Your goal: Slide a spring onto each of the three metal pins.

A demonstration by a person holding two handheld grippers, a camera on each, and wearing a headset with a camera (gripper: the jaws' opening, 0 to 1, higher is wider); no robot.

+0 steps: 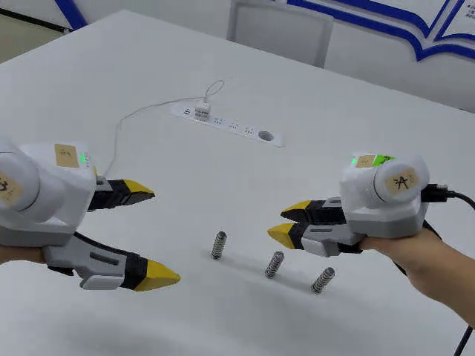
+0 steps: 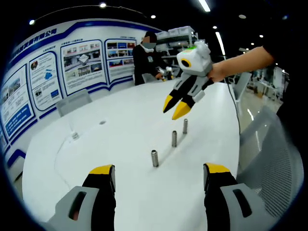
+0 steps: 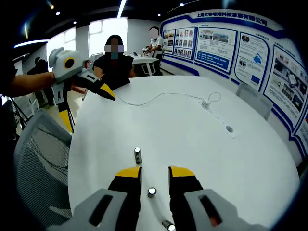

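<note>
The left gripper [image 1: 165,236] is held level, jaws spread wide and empty. The right gripper [image 1: 276,222] points toward it, jaws narrowly parted and empty. Three springs [image 1: 274,264] stand upright just below its tips.

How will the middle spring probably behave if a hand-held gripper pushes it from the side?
The middle spring stands nearly upright, tall and narrow, on the smooth white table, so a side push would probably tip or slide it. Its round coiled body may then roll. It looks small beside the right hand-held gripper, so it is likely light.
</note>
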